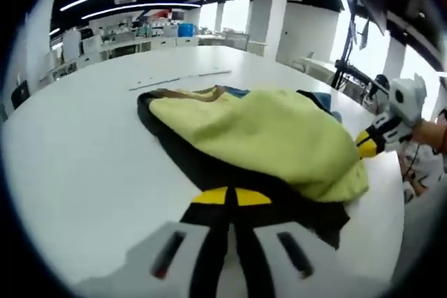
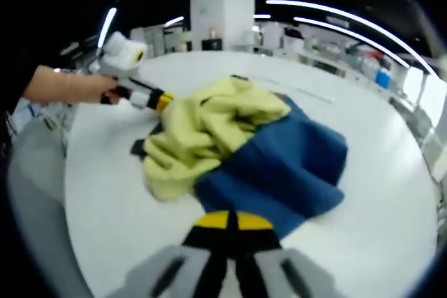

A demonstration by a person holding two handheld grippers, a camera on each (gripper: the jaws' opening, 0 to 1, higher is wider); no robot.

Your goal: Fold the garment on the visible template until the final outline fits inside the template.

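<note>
Yellow-and-blue garment (image 2: 230, 144): rumpled heap overlapping black template (image 1: 202, 165) on bench (image 1: 84, 172); folding unfinished. Both tools (image 1: 230, 204) (image 2: 225, 225) clenched on its edges.

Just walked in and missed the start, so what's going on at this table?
A person is folding a garment, yellow-green on one side and blue on the other, over a dark template on a white table. Both grippers are closed on its edges: the left gripper at the near edge in its own view, the right gripper on the blue part. The garment is bunched, and the fold looks unfinished.
</note>
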